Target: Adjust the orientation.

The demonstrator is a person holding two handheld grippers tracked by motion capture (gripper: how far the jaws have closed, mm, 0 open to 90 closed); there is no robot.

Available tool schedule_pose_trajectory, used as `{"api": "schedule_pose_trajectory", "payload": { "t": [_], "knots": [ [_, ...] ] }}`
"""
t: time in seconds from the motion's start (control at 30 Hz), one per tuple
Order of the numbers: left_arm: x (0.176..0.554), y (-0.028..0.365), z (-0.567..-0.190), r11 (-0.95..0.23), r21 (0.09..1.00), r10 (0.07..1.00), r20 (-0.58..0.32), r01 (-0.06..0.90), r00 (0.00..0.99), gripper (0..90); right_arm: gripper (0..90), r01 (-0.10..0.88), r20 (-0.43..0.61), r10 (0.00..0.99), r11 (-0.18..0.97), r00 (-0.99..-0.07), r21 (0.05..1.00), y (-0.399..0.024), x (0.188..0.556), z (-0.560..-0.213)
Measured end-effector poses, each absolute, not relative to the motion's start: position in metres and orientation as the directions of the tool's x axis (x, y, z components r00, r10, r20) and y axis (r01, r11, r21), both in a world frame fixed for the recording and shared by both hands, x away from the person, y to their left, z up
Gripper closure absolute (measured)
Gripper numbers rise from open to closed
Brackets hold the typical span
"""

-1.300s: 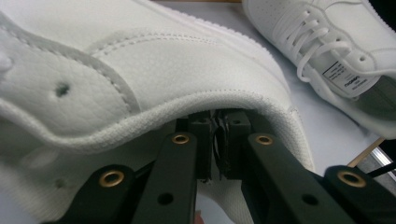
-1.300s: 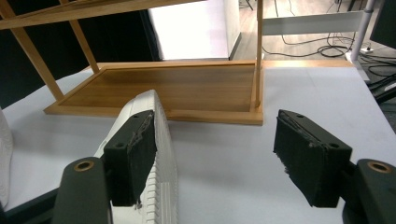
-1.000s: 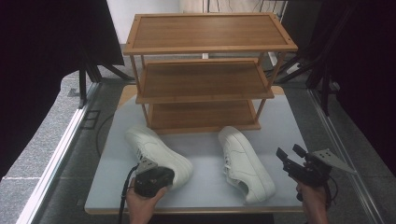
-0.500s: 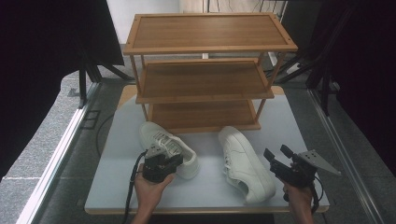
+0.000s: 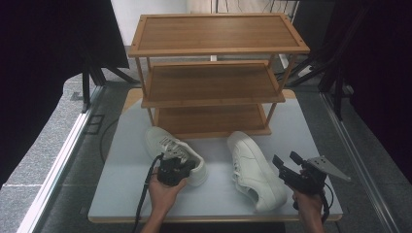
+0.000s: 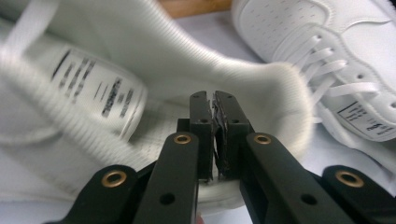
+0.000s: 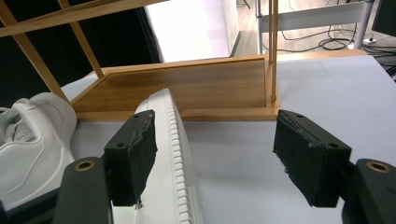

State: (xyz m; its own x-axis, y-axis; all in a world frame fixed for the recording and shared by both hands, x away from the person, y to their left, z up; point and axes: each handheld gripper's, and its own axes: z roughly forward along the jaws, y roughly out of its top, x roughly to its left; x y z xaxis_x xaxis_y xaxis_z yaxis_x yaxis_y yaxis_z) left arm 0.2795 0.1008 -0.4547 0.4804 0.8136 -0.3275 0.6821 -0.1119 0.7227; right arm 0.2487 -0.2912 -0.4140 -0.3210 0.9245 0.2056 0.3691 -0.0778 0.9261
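Two white sneakers lie on the table in front of a wooden rack. In the high view my left gripper [image 5: 173,164] sits at the heel of the left sneaker [image 5: 165,143]. The left gripper view shows that gripper [image 6: 215,100] shut on the padded heel collar of the left sneaker [image 6: 154,56], with the right sneaker [image 6: 336,51] beyond. My right gripper [image 5: 286,166] is open just right of the right sneaker [image 5: 253,174]. In the right gripper view the gripper [image 7: 217,140] is wide apart, and the right sneaker's sole edge [image 7: 175,149] runs beside the left jaw.
The three-shelf wooden rack [image 5: 214,80] stands at the back of the light grey table top [image 5: 121,194]; its bottom shelf [image 7: 187,86] lies just behind the sneakers. Black stands and curtains flank the table. The left sneaker [image 7: 28,135] appears at the left of the right gripper view.
My left gripper moved forward and shut on the left sneaker's heel, which has shifted toward the rack. My right gripper slid left, closer to the right sneaker.
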Motion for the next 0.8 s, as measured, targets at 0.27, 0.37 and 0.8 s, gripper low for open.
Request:
{"api": "schedule_pose_trajectory", "payload": {
  "t": [0.27, 0.37, 0.8],
  "knots": [
    [0.274, 0.107, -0.451, -0.129, 0.721, 0.812, -0.318, 0.681, 0.49, 89.9, 29.7, 0.37, 0.211, 0.93, -0.09, -0.301, 0.925, -0.296, 0.247, -0.414],
    [0.271, 0.112, -0.45, -0.127, 0.715, 0.801, -0.335, 0.687, 0.496, 89.9, 29.6, 0.373, 0.216, 0.931, -0.096, -0.294, 0.923, -0.297, 0.247, -0.415],
    [0.287, 0.104, -0.453, -0.161, 0.674, 0.78, -0.36, 0.721, 0.511, 90.0, 29.6, 0.387, 0.21, 0.932, -0.085, -0.294, 0.918, -0.295, 0.25, -0.417]
  ]
}}
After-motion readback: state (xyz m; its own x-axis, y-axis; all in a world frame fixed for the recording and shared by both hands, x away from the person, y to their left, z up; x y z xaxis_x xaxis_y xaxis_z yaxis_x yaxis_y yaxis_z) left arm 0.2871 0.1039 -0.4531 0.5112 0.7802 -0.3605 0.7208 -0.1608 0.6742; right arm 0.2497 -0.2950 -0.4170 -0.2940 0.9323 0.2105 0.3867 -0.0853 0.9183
